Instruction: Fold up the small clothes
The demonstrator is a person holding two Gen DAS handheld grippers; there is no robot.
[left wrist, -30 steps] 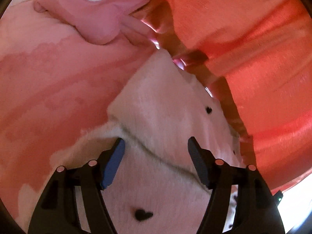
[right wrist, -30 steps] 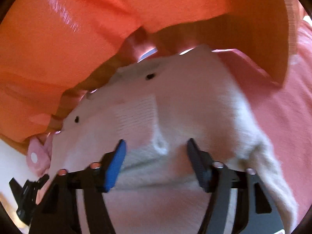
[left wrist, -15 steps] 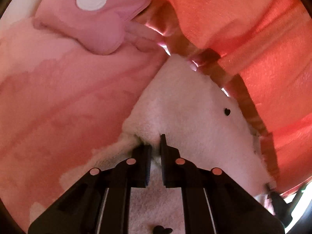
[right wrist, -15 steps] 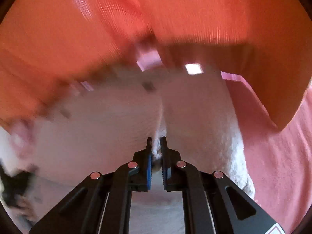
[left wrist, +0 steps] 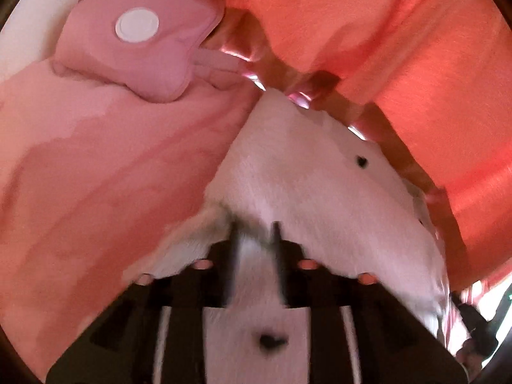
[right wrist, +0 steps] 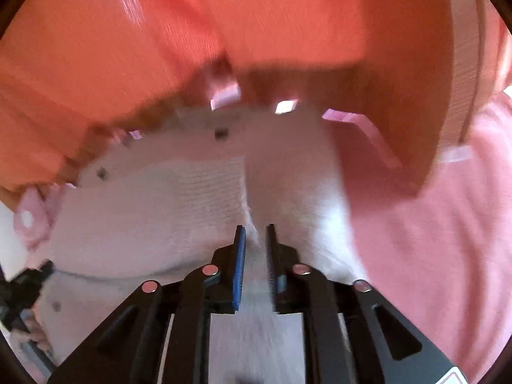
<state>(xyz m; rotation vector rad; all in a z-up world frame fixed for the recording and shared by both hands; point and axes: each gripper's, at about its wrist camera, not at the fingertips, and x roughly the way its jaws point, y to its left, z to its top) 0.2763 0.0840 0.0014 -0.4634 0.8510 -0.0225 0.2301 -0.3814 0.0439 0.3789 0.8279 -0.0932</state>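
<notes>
A white fleece garment [left wrist: 304, 176] dotted with small black hearts lies on a pink bed cover [left wrist: 96, 176]. My left gripper [left wrist: 254, 227] is at its near left edge. The jaws are opening, and a raised fold of fleece stands between the blurred fingers without being squeezed. In the right wrist view the same garment [right wrist: 176, 192] rises in a ridge that runs into my right gripper [right wrist: 256, 228]. Its jaws are starting to part but still pinch that ridge.
A large orange cloth [left wrist: 416, 48] hangs over the far side of the garment and fills the top of the right wrist view [right wrist: 192, 32]. A pink heart-shaped cushion [left wrist: 144, 54] with a white disc lies at the far left. The pink cover [right wrist: 416, 240] stretches to the right.
Both grippers closed on folds of the white garment and pulled it up into peaks. The left jaws have since spread apart again. The right gripper has risen with the fleece.
</notes>
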